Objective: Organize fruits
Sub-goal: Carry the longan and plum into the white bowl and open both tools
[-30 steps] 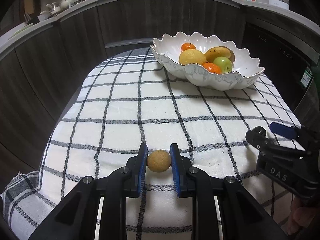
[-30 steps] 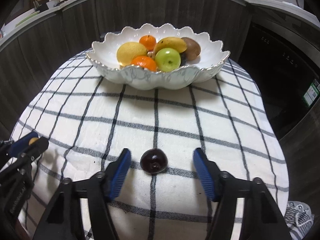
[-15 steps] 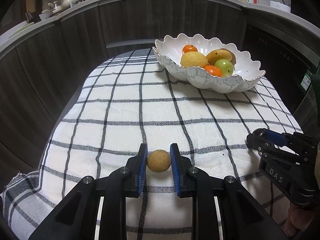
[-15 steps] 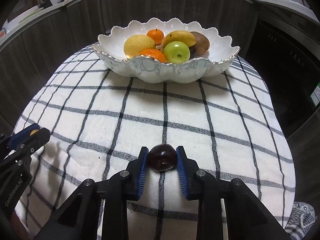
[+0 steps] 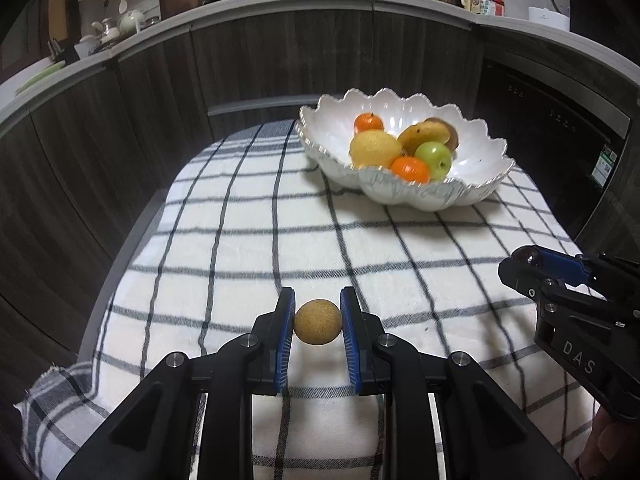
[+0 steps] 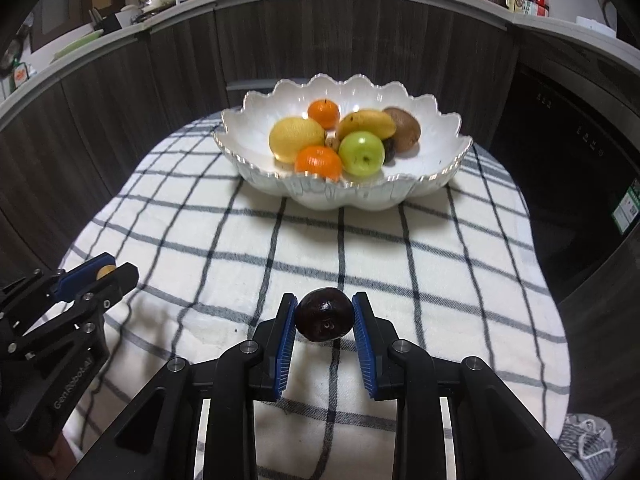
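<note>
A white scalloped bowl (image 6: 344,196) stands on a checked cloth (image 6: 400,248) toward the far edge of the tabletop, a little right of the middle as the left wrist view shows it; inside it lie a yellow lemon (image 6: 297,138), two oranges, one (image 6: 323,113) at the back and one (image 6: 319,161) at the front rim, a green apple (image 6: 362,153), a yellow mango (image 6: 366,123) and a brown kiwi (image 6: 402,128) behind it; a small dark fruit (image 6: 389,149) and a small tan one (image 6: 333,143) peek out between them, too hidden to name. Near the front edge of the cloth, the left gripper (image 5: 317,322) is clamped on a small tan round fruit (image 5: 318,322), its blue pads pressing both sides; the right gripper (image 6: 323,315) is likewise clenched on a dark round fruit (image 6: 323,315), which sits between its blue pads and appears lifted clear of the cloth; the two grippers are side by side and apart, each seen at the edge of the other's view; behind the table runs a dark wood-fronted counter (image 5: 280,48) crowded with a pan, jars and bottles.
</note>
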`<state>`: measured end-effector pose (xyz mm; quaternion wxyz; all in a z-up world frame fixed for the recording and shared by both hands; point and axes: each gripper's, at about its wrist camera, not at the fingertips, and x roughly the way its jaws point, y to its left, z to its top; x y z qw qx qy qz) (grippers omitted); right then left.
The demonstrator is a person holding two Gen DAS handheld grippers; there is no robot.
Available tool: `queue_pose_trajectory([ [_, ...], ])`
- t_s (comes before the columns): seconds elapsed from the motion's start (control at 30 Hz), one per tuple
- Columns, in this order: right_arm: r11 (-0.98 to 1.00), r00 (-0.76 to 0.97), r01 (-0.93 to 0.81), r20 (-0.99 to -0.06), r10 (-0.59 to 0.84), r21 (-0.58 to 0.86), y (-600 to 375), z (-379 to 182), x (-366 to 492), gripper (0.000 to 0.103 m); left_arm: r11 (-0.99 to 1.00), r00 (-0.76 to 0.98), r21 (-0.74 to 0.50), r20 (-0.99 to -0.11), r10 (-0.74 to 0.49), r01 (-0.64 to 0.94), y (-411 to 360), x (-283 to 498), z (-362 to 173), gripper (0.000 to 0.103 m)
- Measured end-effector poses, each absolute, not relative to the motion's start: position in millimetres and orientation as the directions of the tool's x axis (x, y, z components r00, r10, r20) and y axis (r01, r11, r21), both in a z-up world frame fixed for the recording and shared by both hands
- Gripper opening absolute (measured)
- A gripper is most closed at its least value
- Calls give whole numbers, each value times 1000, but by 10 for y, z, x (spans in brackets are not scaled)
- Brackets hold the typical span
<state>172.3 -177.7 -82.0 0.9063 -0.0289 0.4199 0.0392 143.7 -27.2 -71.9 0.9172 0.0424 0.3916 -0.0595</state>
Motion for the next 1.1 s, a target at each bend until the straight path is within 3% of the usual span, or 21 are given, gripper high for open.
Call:
queue_pose_trajectory([
  [0.63,998,714,-67,-699,39,-13,-2020,-222,2142,29,974,745,10,-645,-167,228,-594,2163,-111,24],
  [1.1,999,713,-40,-701,8,-30,-2212,-178,2852,29,966,726,12,-662,-185,258,-776,2888,-207,24],
])
